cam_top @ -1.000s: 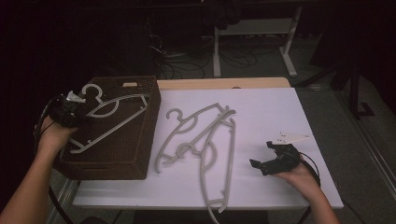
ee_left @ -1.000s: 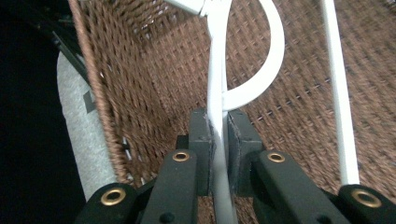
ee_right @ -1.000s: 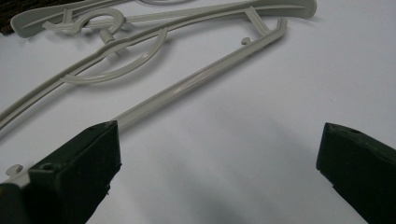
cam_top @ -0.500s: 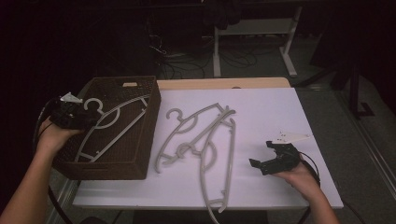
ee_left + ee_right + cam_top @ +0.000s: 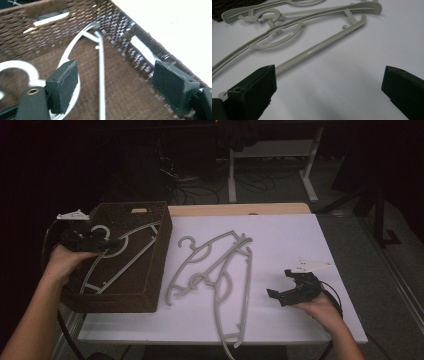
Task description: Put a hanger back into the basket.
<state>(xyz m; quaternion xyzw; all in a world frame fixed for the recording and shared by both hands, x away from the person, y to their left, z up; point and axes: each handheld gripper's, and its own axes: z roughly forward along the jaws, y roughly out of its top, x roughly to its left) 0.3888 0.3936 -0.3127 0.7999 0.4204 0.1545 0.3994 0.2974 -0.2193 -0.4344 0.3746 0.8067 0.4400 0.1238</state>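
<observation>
High view, work in hand: plastic coat hangers go from the white counter (image 5: 280,245) into the dark brown wicker basket (image 5: 150,285), judging by how things lie.
Done: one pale hanger in the basket (image 5: 125,257) lies flat on the weave, its hook toward 10 o'clock, its bar running toward 7 o'clock.
Left tongs (image 5: 102,242): over the basket's 10 o'clock corner, jaws just been opening; in the left gripper view nothing sits between the pads, and the hanger lies free below them.
Left to do: hangers on the counter (image 5: 220,270), two or perhaps three overlapping, just beside the basket at its 3 o'clock side; the lowest one reaches past the counter's near edge.
Right tongs (image 5: 275,295): parted wide and empty, resting low at 4 o'clock of the pile, near its long bar.
Progress: early, most of the pile waits.
</observation>
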